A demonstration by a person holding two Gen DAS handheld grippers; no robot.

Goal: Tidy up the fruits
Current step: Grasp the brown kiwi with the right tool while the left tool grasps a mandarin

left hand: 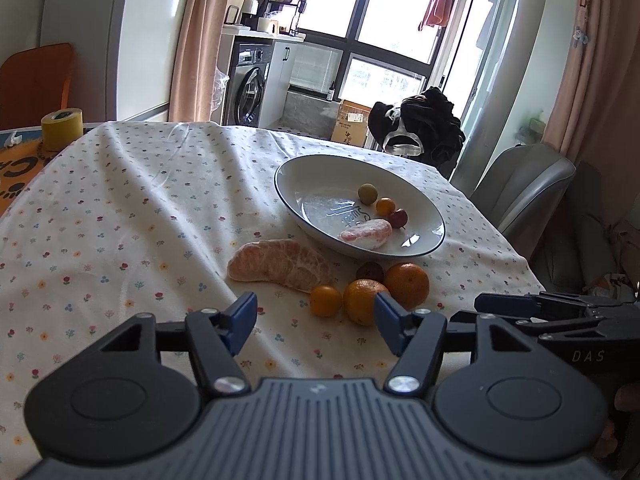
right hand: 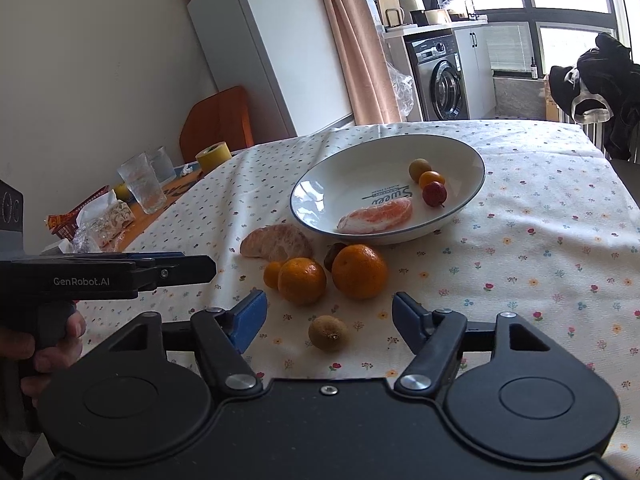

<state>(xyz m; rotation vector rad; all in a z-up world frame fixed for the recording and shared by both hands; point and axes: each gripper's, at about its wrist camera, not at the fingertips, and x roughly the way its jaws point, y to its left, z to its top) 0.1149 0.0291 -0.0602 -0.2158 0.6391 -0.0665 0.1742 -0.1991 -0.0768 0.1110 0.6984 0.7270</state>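
Observation:
A white bowl (left hand: pixel 420 216) (right hand: pixel 352 168) with a dark rim holds a pomelo segment (left hand: pixel 366 233) (right hand: pixel 376 216), a green fruit (left hand: pixel 367 193), a small orange fruit (left hand: pixel 385 206) and a red one (left hand: pixel 398 218). On the cloth in front of it lie a peeled pomelo piece (left hand: pixel 280 265) (right hand: pixel 276 242), two mandarins (left hand: pixel 407 284) (right hand: pixel 359 271) (right hand: pixel 302 281), a small orange fruit (left hand: pixel 326 300) and a dark fruit (left hand: pixel 370 271). A brown-green fruit (right hand: pixel 329 333) lies between the fingers of my open right gripper (right hand: pixel 329 322). My left gripper (left hand: pixel 316 316) is open just before the small fruits, touching none.
A floral tablecloth (left hand: pixel 140 220) covers the table. At the left stand a yellow tape roll (left hand: pixel 62 128) (right hand: pixel 213 156), two glasses (right hand: pixel 142 184) and snack packets (right hand: pixel 104 220). A grey chair (left hand: pixel 524 188) and a chair draped in dark clothing (left hand: pixel 420 128) stand beyond the table's far side.

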